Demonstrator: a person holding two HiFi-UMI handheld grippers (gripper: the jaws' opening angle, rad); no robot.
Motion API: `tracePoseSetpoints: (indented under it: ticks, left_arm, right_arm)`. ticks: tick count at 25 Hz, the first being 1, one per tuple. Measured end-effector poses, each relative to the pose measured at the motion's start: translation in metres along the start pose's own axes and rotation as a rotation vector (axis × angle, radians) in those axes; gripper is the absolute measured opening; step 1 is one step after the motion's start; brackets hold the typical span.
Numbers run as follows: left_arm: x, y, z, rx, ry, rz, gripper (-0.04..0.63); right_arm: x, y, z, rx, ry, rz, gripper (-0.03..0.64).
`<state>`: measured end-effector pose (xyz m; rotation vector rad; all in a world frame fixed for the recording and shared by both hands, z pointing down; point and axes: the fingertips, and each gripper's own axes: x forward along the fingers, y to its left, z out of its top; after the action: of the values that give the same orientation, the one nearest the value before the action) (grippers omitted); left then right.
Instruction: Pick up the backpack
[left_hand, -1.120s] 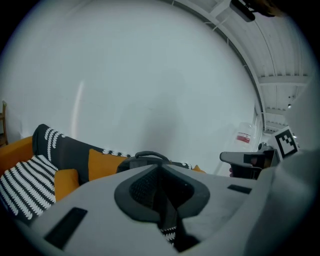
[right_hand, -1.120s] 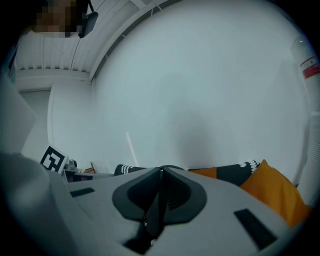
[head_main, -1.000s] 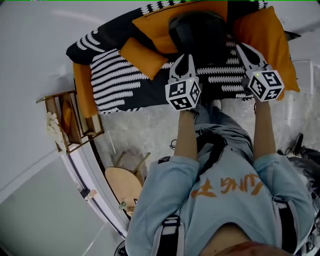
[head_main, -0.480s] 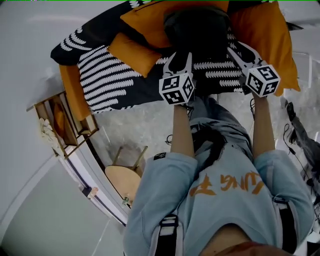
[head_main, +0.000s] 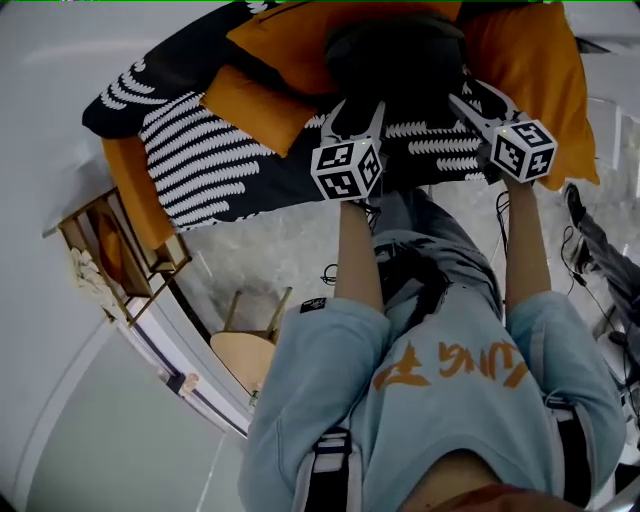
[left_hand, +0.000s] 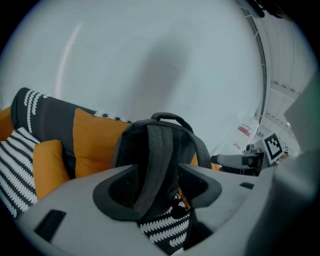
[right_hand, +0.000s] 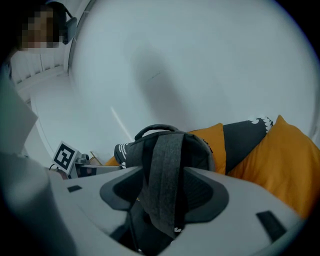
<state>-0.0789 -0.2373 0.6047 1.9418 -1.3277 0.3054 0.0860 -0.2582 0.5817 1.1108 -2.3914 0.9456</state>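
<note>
As the left hand-held gripper (head_main: 358, 110) and right hand-held gripper (head_main: 465, 100) advanced, their spread jaws straddle backpack (head_main: 395, 50) straps (left_hand: 159, 160).

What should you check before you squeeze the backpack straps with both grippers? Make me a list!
1. Left gripper fingers apart: ok.
2. One shoulder strap runs between them: ok.
3. Right gripper fingers apart: ok.
4. The other strap runs between those fingers: ok.
5. Backpack upright on the sofa, nothing on top of it: ok.
6. Fingers far enough along the straps for a firm pinch: cannot tell.
</note>
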Motion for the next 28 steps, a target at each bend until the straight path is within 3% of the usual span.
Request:
tracePoseSetpoints:
  ticks: [15, 18, 21, 24, 28]
  left_arm:
    - [0.059, -0.003, 0.005, -0.011, 0.092, -0.094, 0.241]
    - [0.056, 0.0, 0.003, -0.021, 0.102, -0.079, 0.167]
    - [0.047, -0.011, 0.003, 0.025, 0.115, -0.1, 0.104]
    - [0.034, -0.029, 0.016, 0.076, 0.081, -0.135, 0.063]
    - [0.009, -0.048, 0.048, 0.092, -0.037, -0.177, 0.048]
  right_arm:
    - [0.049, -0.008, 0.011, -0.03, 0.072, -0.063, 0.241]
    - [0.049, -0.003, 0.009, -0.005, 0.083, -0.068, 0.2]
    - [0.043, 0.003, 0.013, -0.005, 0.092, -0.087, 0.131]
    - [0.029, 0.009, 0.025, -0.053, 0.074, -0.112, 0.079]
    - [0.01, 0.019, 0.04, -0.099, 0.03, -0.131, 0.057]
